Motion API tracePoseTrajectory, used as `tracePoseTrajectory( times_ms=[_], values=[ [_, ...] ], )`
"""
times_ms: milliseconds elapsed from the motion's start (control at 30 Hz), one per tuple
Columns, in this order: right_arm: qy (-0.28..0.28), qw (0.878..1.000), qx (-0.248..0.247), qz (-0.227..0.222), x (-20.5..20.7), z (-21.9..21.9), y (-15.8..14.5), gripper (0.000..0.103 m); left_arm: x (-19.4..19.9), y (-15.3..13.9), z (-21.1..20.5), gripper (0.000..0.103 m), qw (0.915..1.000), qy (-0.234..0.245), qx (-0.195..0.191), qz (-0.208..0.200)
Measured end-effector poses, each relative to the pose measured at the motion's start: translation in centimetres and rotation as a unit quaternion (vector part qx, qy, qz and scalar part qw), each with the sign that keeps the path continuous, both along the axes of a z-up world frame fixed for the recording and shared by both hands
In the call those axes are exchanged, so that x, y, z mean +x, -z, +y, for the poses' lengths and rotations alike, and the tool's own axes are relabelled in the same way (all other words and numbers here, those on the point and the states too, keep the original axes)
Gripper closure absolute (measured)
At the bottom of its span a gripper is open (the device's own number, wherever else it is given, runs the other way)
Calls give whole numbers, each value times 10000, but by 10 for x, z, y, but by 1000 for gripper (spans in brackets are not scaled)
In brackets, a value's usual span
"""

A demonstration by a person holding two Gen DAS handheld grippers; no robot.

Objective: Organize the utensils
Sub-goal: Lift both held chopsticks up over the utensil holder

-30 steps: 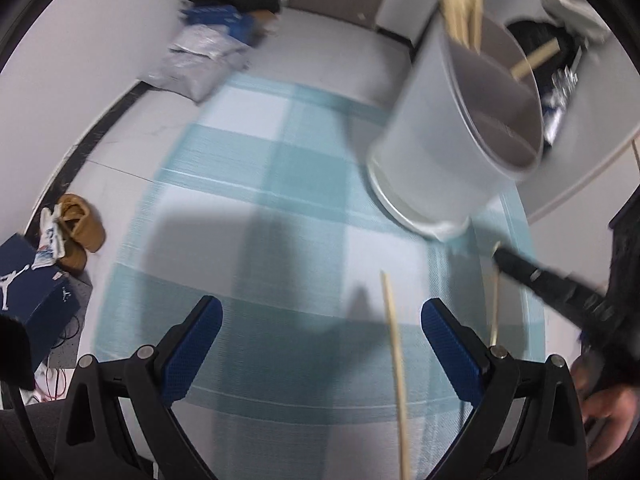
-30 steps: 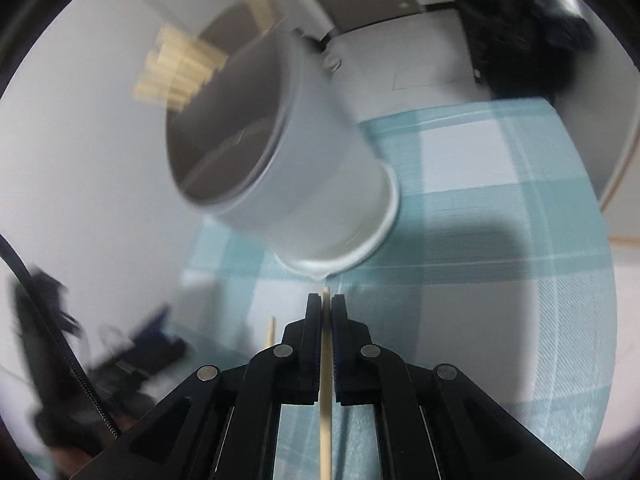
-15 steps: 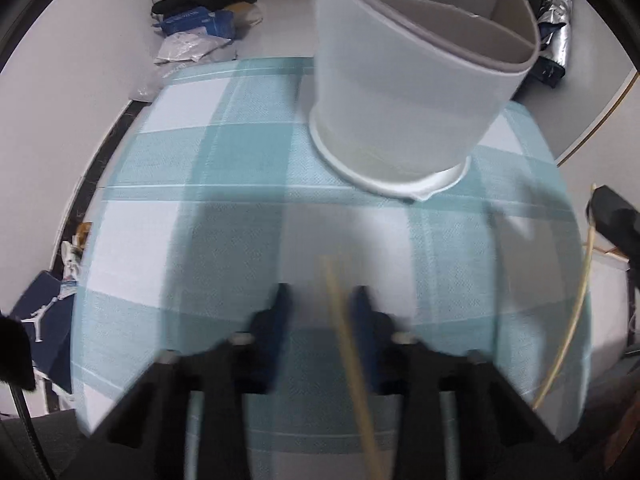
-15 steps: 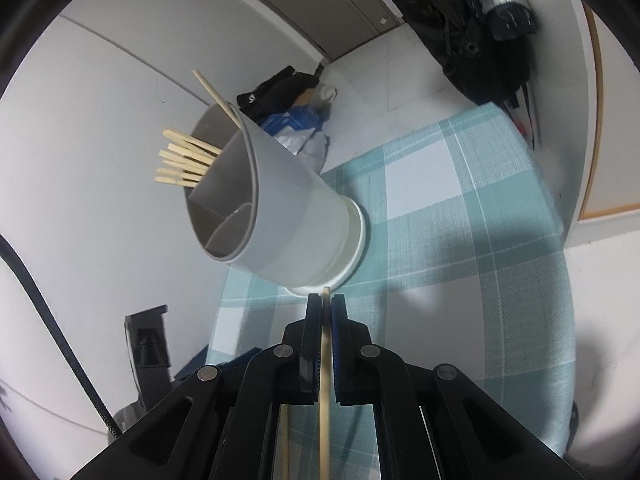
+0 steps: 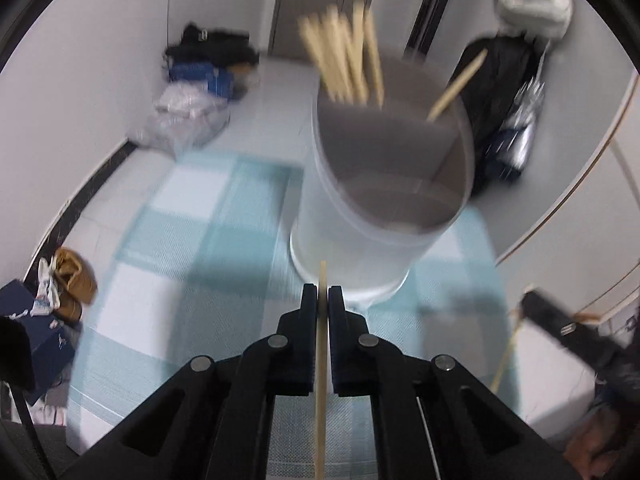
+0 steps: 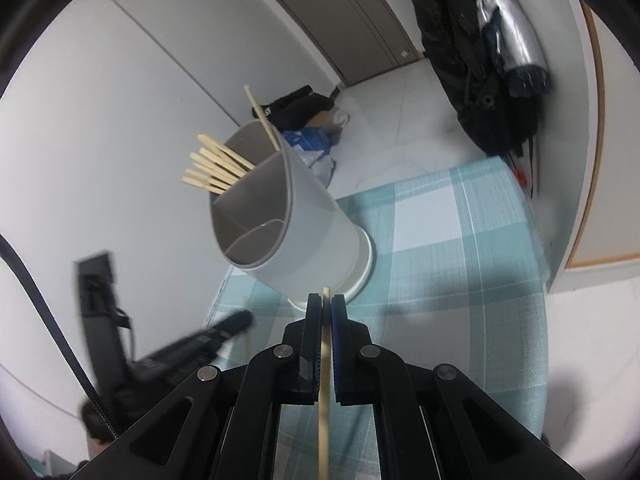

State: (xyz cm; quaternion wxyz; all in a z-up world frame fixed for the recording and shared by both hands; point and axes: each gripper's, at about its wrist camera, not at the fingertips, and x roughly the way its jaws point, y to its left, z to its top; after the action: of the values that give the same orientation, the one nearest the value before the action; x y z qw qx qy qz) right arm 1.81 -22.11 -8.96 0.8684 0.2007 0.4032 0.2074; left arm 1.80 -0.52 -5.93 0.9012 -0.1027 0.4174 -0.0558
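Note:
A white divided holder (image 5: 384, 200) stands on the blue checked tablecloth (image 5: 168, 264), with several wooden chopsticks (image 5: 344, 64) in its far compartment. My left gripper (image 5: 322, 294) is shut on a wooden chopstick (image 5: 321, 380), just in front of the holder's base. My right gripper (image 6: 326, 302) is shut on another chopstick (image 6: 325, 392), near the holder (image 6: 288, 232), whose chopsticks (image 6: 216, 168) stick out to the left. The left gripper (image 6: 236, 322) shows blurred at the lower left of the right wrist view.
The right gripper's arm (image 5: 568, 332) is at the right of the left wrist view. Bags and clothes (image 5: 204, 76) lie on the floor beyond the table, and shoes (image 5: 68, 280) at the left. A dark coat (image 6: 480, 48) hangs at the right.
My left gripper was open a second ago; it has shut on a chopstick from the table and lifted towards the holder. My right gripper has kept its chopstick and pulled back from the holder.

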Motion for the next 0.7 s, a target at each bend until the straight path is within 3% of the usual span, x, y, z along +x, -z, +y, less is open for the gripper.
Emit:
tracePoseTrajectory(
  times_ms=[133, 233, 433, 700],
  values=[
    [-41, 9997, -48, -244, -7, 4, -8, 99, -20, -31, 11, 101, 9978, 22, -74, -656],
    [-74, 9985, -173, -515, -13, 10, -16, 99, -35, -44, 5, 101, 9961, 70, -18, -879],
    [-130, 9925, -581, -1069, -29, 25, -33, 99, -19, -44, 6, 101, 9962, 70, 28, -866],
    [-114, 9897, -774, -1199, -34, 32, -38, 99, -30, -56, 2, 101, 9959, 166, 129, -879]
  ],
)
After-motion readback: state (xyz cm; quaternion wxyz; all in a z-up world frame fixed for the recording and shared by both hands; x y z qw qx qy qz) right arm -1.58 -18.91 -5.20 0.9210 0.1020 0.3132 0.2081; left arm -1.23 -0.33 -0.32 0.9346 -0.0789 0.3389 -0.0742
